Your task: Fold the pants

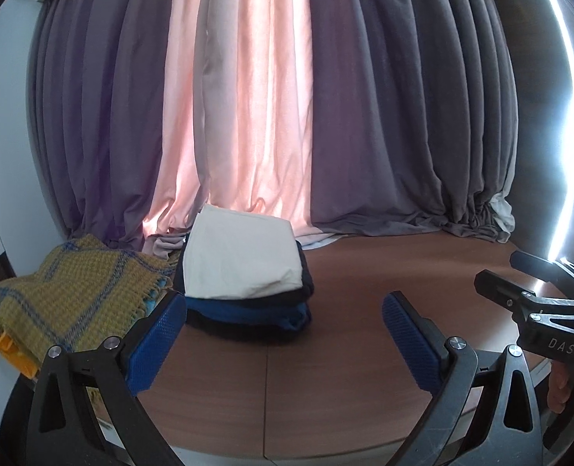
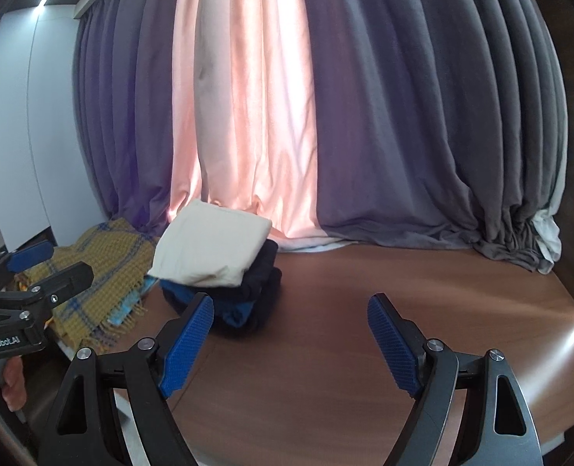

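Blanket [image 1: 73,291] lies just beside stacked folded pants [image 1: 244,272].

Left gripper [image 1: 285,334] open over bare table [image 1: 325,380], nothing between its fingers [image 1: 156,341].

Blue-padded fingers were spread wide above the brown wood table. Ahead sat a stack of folded clothes [image 1: 244,287]: cream piece [image 1: 240,260] on top, dark and blue pieces under it. A yellow plaid blanket [image 1: 73,291] with blue lines lay just left of the stack, touching or nearly so. Grey-purple curtains [image 1: 403,116] hung behind, a pink lit panel in the middle, hems bunched on the table. The right gripper [image 1: 520,275] showed at the right edge, jaws apart, a hand [image 1: 562,384] below it.
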Motion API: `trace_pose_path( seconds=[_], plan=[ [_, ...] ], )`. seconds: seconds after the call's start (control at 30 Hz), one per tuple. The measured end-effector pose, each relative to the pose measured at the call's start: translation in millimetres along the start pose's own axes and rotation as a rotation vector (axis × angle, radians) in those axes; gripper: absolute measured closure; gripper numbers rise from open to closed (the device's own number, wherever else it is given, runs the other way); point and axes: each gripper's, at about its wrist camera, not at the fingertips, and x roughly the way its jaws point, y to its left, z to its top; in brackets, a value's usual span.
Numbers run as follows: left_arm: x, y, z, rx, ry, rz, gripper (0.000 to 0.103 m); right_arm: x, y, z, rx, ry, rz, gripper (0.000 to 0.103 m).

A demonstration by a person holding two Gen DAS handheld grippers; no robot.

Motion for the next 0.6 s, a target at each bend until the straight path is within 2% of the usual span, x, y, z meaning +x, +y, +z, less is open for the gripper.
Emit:
trace_pose_path(
  seconds=[0.6],
  plan=[
    [-37.6, -27.3, -28.4, -0.024, 0.021, -0.019, 0.000, -57.8, -18.5, -28.8, -0.002, -0.007, -0.022, 0.021]
  ],
)
